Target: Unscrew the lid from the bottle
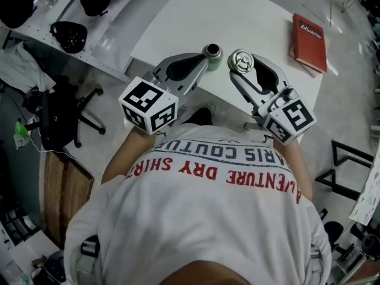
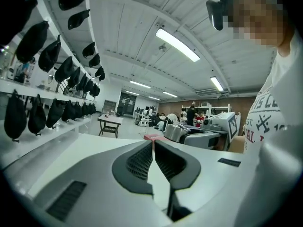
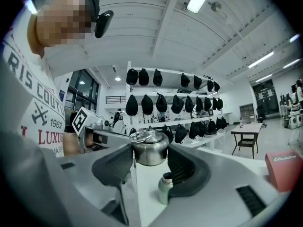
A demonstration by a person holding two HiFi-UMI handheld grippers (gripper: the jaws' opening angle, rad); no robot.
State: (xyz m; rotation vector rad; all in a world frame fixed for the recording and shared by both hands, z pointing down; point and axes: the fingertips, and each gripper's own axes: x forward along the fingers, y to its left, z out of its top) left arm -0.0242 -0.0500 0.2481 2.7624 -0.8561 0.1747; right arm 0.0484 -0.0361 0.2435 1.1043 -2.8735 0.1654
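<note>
A small pale-green metal bottle stands upright on the white table with its mouth uncovered. Its silver lid, topped by a ring handle, is off the bottle and clamped between the pads of my right gripper, held above and just right of the bottle. My left gripper is shut with nothing between its jaws. In the head view its tip is just left of the bottle; the right gripper view shows it raised clear of the bottle.
A red book lies at the table's far right. A shelf with several black caps runs along the left, and a black office chair stands below it. The person's torso fills the near side of the head view.
</note>
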